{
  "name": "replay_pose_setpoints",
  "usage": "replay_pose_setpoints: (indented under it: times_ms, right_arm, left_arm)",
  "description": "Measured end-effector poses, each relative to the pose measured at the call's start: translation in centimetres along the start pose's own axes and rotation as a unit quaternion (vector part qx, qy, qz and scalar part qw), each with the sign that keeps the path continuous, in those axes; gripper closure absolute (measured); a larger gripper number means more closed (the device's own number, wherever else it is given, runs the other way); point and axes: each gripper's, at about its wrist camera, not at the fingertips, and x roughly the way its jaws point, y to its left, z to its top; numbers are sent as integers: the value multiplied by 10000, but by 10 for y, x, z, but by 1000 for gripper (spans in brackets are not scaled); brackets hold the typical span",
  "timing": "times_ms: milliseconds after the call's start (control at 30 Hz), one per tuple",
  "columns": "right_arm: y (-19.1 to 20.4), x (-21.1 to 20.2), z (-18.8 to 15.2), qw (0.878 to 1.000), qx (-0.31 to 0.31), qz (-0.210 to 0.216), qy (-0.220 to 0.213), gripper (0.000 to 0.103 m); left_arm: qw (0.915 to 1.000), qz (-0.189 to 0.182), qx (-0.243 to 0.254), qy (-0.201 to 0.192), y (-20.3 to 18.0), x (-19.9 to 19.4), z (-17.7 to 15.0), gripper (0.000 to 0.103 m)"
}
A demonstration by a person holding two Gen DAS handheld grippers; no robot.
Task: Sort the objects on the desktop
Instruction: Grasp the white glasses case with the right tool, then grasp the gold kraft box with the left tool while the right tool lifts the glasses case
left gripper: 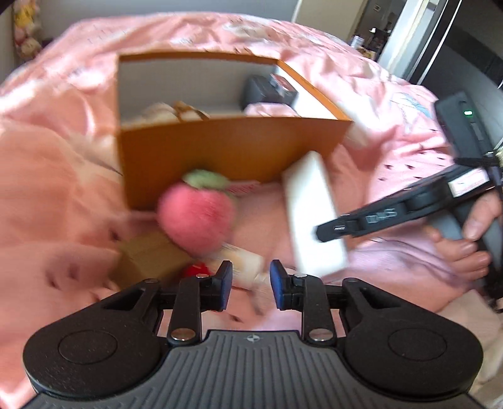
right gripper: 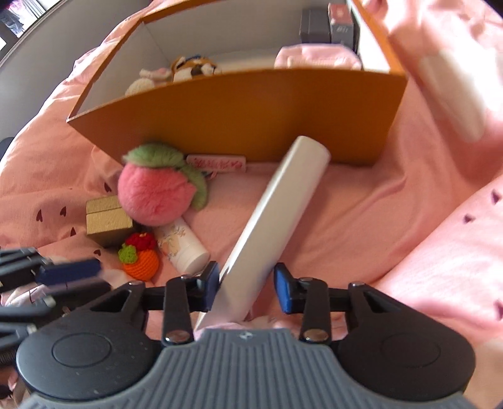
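One white box (right gripper: 276, 217) (tilted) between right gripper (right gripper: 246, 288) pads

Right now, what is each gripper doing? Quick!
Left gripper: open, holding nothing.
Right gripper: around the white box; only one pad touches it, so a real grip cannot be told.

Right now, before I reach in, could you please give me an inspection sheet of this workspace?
Surface: rumpled pink cloth.
Job's things: orange box holding plush toys and dark boxes; outside it, a white box leaning on its wall, plush peach, tube, crochet fruit, gold block.
Clutter: nothing seen.
Grippers: left gripper open and empty; right gripper open around the white box, one pad touching it, the other apart.
Cables: nothing seen.
Surroundings: doorway, blurred.
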Motion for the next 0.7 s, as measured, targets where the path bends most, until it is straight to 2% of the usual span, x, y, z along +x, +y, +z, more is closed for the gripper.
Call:
replay_pose_setpoints:
  times_ms: [100,233,300,400,467,567,700]
  right_arm:
    - [0,-9,2,9991,-377,-162,-47,67]
    - [8,-21,0,9884,-1409,-547,-124,68]
    - [10,-28,-2,9812,-1826,-603,-169,68]
    - [20,-29,-8,9691,-2365,-670,-185,68]
    - [27,-24,-14,9632,-2598,-683,-130,73]
    - [32,-13,-20,9552,-2845,-812,-59,72]
    - [26,-8,-13,9619,-2630,-748,61,72]
  left_arm:
    - [9972,628,324,-233,4,-6,3,42]
    - [9871,1225,1027,-84,2,-1,3,42]
    - [9814,1379,1334,4,0,5,4,40]
    - [9780,1493,1444,201,0,21,4,37]
    - [9745,1550,1585,352,-1,33,1,37]
    - [9705,1603,1734,498,0,43,-3,37]
    - [9700,1537,1754,680,5,51,-4,37]
